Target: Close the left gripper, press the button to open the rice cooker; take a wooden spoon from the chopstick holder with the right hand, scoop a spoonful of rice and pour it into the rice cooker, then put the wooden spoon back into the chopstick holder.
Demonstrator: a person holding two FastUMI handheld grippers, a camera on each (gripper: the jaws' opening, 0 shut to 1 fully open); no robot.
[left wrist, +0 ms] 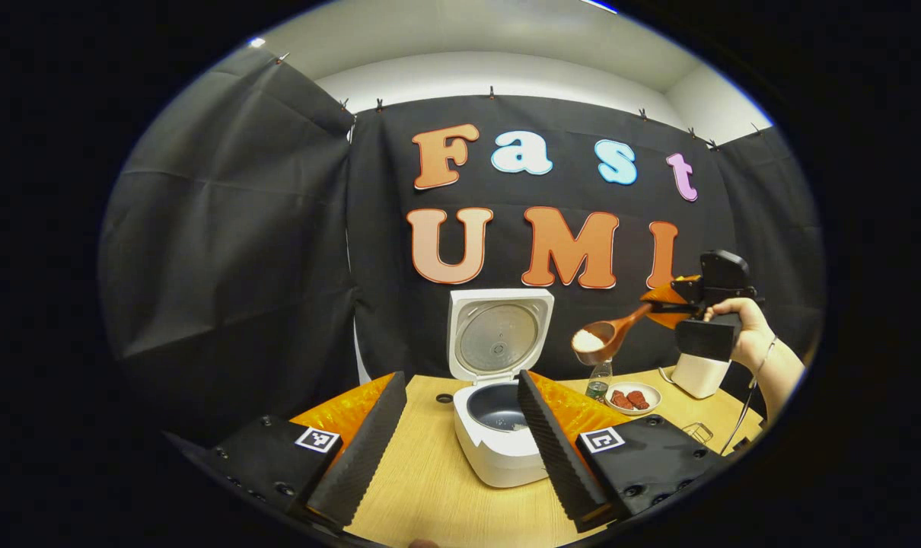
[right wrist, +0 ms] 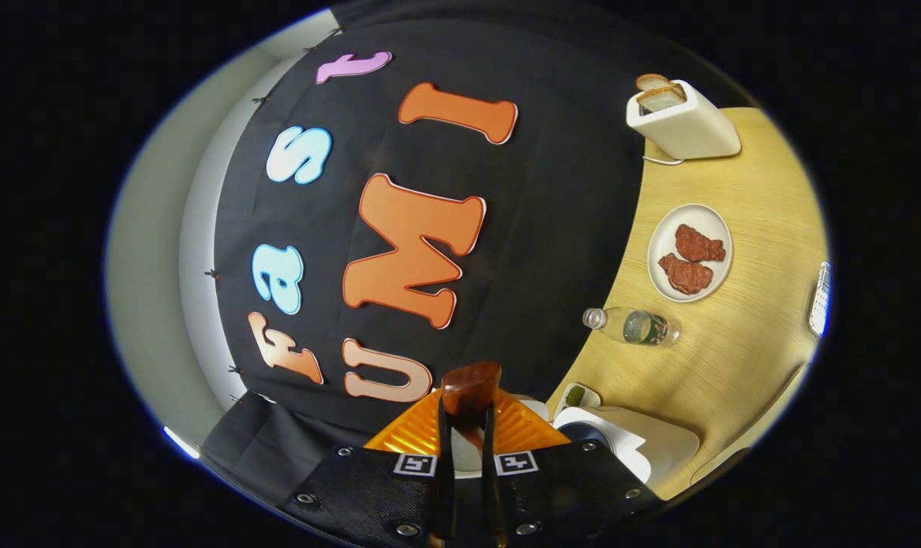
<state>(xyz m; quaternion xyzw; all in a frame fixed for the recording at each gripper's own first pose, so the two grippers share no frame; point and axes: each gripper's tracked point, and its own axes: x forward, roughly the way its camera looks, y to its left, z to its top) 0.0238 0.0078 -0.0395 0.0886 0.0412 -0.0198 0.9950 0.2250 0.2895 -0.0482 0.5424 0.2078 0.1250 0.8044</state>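
Rice cooker [left wrist: 500,426] stood at the middle of the worktop [left wrist: 430,487] with its lid [left wrist: 498,335] hinged fully up against the far wall, inner pot [left wrist: 498,407] exposed and apparently empty. Left gripper [left wrist: 460,449] hung low at the near edge, fingers spread wide apart on either side of the cooker, gripping nothing. Right gripper [left wrist: 662,304], held by a hand [left wrist: 742,335] up and to the right of the cooker, had its fingers clamped on the handle of the wooden spoon [left wrist: 609,335]; in the right gripper view the fingers were pinched on the handle end [right wrist: 470,392]. Spoon bowl carried a mound of white rice [left wrist: 588,340], level, in the air to the right of the open lid and above a small bottle [left wrist: 599,380] and a plate of reddish food [left wrist: 634,398]. A toaster [left wrist: 700,373] stood far right. Judgement: the load was not yet over the pot. Risk: any roll of the wrist during the leftward carry would spill grains onto the worktop or plate; tipping too soon would drop rice on the cooker rim; the spoon could clip the raised lid.
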